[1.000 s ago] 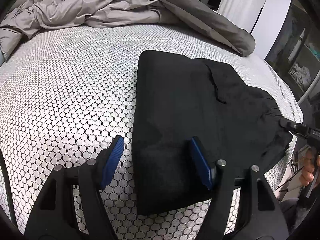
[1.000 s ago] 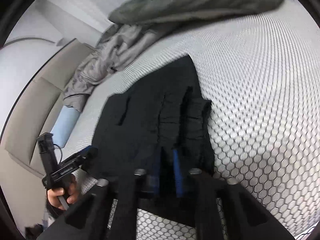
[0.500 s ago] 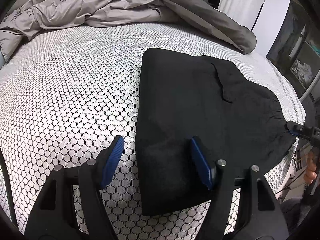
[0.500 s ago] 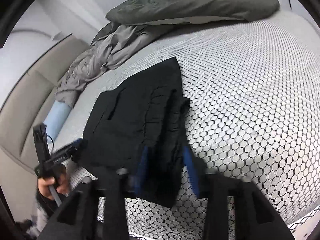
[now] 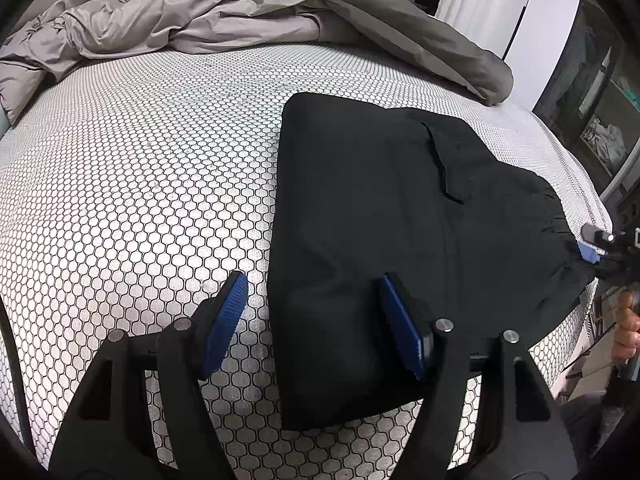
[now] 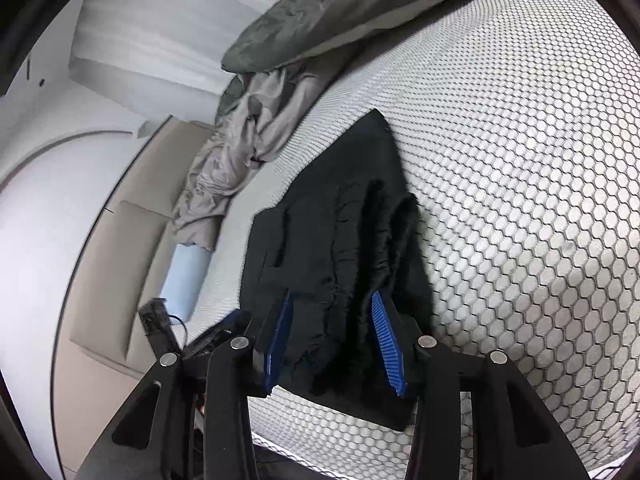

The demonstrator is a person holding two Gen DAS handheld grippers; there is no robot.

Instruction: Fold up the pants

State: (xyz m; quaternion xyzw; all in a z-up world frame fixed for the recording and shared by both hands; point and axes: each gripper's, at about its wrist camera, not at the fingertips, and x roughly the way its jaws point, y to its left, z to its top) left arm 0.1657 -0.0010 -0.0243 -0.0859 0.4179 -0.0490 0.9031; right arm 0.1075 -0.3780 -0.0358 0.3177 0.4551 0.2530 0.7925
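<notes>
The black pants (image 5: pixel 384 224) lie folded into a compact stack on the white honeycomb-patterned mattress (image 5: pixel 132 200). My left gripper (image 5: pixel 312 304) is open and empty, held over the stack's near left edge. My right gripper (image 6: pixel 332 320) is open at the elastic waistband end of the pants (image 6: pixel 340 248), its blue pads either side of the gathered cloth without pinching it. The right gripper also shows in the left wrist view (image 5: pixel 600 248) at the stack's right corner, near the mattress edge.
A rumpled grey duvet (image 5: pixel 224 12) lies heaped along the far side of the bed. A beige headboard (image 6: pixel 120 264) and a light blue pillow (image 6: pixel 184 280) are on the left in the right wrist view. Shelves (image 5: pixel 600 92) stand past the bed's right edge.
My right gripper has opened and let go of the waistband, drawing back a little. The pants have settled flat. My left gripper has stayed open and hardly moved.
</notes>
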